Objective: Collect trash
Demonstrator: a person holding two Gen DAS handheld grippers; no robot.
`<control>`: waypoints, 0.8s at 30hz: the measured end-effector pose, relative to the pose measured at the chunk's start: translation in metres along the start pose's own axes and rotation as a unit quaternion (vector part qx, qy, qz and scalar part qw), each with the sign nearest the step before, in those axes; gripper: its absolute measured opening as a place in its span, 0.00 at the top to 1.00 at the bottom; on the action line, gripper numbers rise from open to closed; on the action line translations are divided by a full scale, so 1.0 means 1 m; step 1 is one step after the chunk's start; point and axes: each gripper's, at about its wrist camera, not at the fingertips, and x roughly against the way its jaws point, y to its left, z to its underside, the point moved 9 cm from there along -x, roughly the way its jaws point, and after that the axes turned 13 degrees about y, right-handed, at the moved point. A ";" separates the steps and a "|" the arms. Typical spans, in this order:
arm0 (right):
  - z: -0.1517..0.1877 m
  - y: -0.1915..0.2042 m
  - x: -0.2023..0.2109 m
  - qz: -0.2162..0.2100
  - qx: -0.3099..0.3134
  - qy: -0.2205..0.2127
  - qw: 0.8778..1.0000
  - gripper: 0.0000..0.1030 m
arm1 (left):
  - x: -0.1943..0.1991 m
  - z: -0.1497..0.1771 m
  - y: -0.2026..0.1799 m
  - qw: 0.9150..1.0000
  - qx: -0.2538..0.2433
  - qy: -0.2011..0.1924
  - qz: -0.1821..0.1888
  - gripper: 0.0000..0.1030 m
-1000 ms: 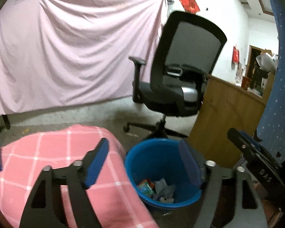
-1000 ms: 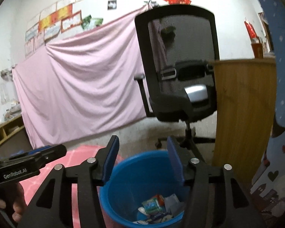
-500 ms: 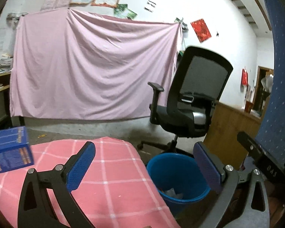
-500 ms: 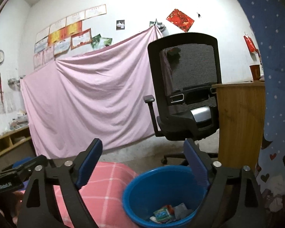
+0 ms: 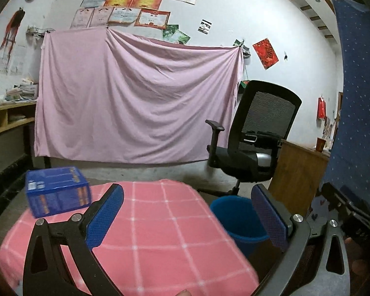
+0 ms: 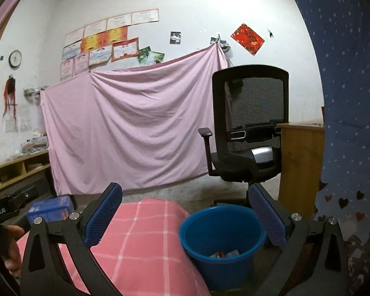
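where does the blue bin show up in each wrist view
Left wrist: the blue bin sits lower right of centre, beside the pink checked table, partly hidden by the left gripper finger.
Right wrist: the bin sits low, just right of centre, wrappers visible inside, between the right gripper fingers.
Shared landmark: the black office chair behind the bin.

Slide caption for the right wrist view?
Open right gripper above pink checked cloth and blue bin holding wrappers.

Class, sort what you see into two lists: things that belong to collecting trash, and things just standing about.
Belongs to the job:
blue bin
wrappers inside it
left tool, open
right tool, open

Just standing about:
blue box
office chair
pink sheet
wooden desk
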 end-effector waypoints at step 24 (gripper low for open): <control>0.110 0.076 0.111 0.040 0.020 -0.004 0.999 0.00 | 0.101 0.129 0.056 0.998 -0.013 -0.005 -0.054 0.02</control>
